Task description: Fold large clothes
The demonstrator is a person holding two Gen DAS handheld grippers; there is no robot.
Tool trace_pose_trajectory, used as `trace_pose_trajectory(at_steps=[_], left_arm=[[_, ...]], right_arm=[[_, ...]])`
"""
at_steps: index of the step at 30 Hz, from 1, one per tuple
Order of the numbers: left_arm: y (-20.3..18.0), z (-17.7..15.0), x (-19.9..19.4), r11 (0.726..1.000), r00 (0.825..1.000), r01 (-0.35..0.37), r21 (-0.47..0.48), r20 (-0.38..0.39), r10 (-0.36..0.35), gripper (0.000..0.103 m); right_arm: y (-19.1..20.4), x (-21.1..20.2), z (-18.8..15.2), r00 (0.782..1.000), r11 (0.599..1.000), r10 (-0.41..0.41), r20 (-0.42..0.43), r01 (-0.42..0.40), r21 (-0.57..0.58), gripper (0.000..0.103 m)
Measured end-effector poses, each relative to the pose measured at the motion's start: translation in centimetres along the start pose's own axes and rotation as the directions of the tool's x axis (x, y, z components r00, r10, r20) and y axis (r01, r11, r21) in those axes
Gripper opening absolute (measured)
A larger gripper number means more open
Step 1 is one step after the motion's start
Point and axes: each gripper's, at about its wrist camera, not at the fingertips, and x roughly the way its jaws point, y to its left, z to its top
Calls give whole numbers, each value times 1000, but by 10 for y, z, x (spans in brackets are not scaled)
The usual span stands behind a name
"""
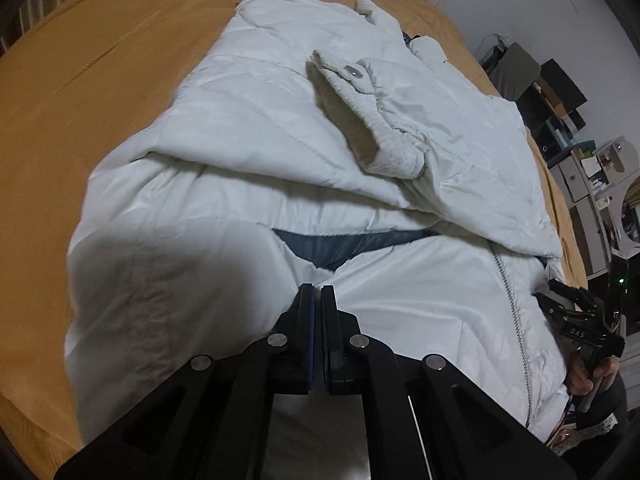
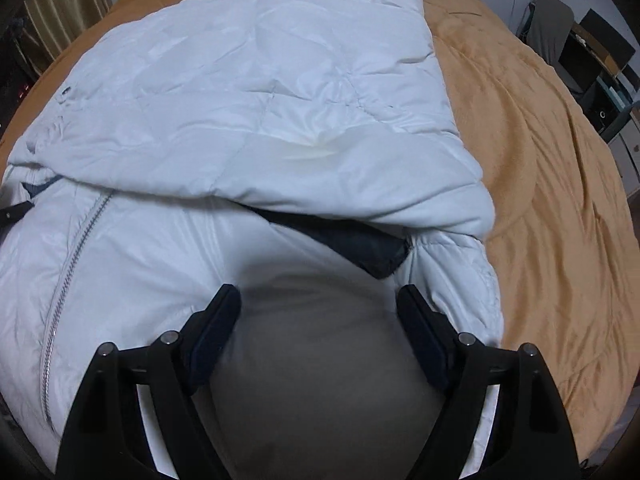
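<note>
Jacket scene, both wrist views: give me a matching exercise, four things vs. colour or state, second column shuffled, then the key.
Column one:
1. left gripper
2. right gripper
3. jacket lining
4. bedspread

Column two:
A. dark blue, showing in a gap between the white folds
B. open, over the white jacket
C. shut, with nothing visible between the pads
D. tan, spread under the jacket

Pairs: 1-C, 2-B, 3-A, 4-D

Both wrist cameras look steeply down, close over the same white jacket (image 1: 320, 152) on the bed (image 2: 540, 200).
</note>
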Motion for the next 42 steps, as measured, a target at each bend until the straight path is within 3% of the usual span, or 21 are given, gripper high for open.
trace_pose_trajectory(at_steps=[5, 6, 8, 12, 13, 15, 17, 20, 21, 23, 27, 31, 32, 33, 34, 35, 37, 39, 42], left_arm=[[7, -33, -27, 998, 998, -66, -8, -10, 66, 3], [12, -47, -34, 998, 998, -62, -21, -16, 62, 3], [22, -66, -44, 998, 999, -38, -58, -28, 37, 2], [39, -92, -59, 990, 999, 40, -134, -27, -44, 2], [41, -97, -63, 989, 998, 54, -141, -30, -59, 2], [39, -100, -71, 989, 997, 66, -129, -31, -71, 2], [42, -91, -79, 984, 993, 111, -140, -32, -116, 3], [69, -70, -90, 960, 983, 181, -213, -4, -186, 3], [77, -65, -91, 957, 983, 182, -226, 9, -185, 3], [96, -53, -91, 945, 980, 197, -260, 36, -194, 3], [119, -40, -69, 894, 948, 303, -329, 4, -320, 3], [105, -35, -44, 902, 938, 308, -303, -62, -341, 4], [103, -37, -43, 896, 932, 328, -301, -52, -358, 12], [101, -40, -44, 882, 922, 360, -306, -26, -385, 28], [99, -44, -44, 860, 906, 403, -313, 5, -423, 38], [102, -51, -49, 832, 882, 455, -319, 36, -469, 54], [110, -63, -61, 804, 865, 490, -337, 75, -496, 63], [124, -76, -72, 788, 865, 489, -374, 89, -495, 64], [142, -91, -92, 803, 903, 417, -426, 97, -418, 74]], right_arm=[[0, -11, -21, 997, 997, 13, -75, -19, -76, 83], [-2, -14, -29, 995, 996, 18, -100, -27, -90, 88], [-7, -18, -46, 987, 994, 16, -161, -33, -102, 92], [-24, -33, -65, 981, 993, 73, -179, -87, -76, 95], [-28, -35, -68, 978, 993, 81, -191, -95, -63, 103], [-38, -33, -73, 964, 992, 116, -237, -124, -19, 103], [-54, -39, -71, 960, 981, 193, -202, -189, 43, 103], [-94, -52, -58, 968, 957, 244, -58, -231, 178, 103], [-109, -47, -54, 960, 935, 278, -45, -260, 241, 103], [-124, -36, -59, 922, 873, 385, -44, -348, 342, 103], [-131, -10, -69, 842, 747, 539, -15, -470, 470, 103], [-119, 4, -63, 799, 703, 602, -7, -525, 480, 103], [-114, 5, -62, 774, 682, 633, -3, -555, 477, 103], [-102, 1, -69, 744, 656, 668, -6, -585, 476, 103], [-95, 0, -72, 726, 647, 687, -16, -602, 467, 103], [-88, -3, -76, 723, 658, 690, -32, -609, 443, 103], [-78, -11, -86, 713, 678, 698, -66, -627, 384, 103], [-73, -18, -95, 693, 669, 717, -73, -655, 353, 103], [-74, -24, -99, 679, 654, 732, -56, -676, 340, 103]])
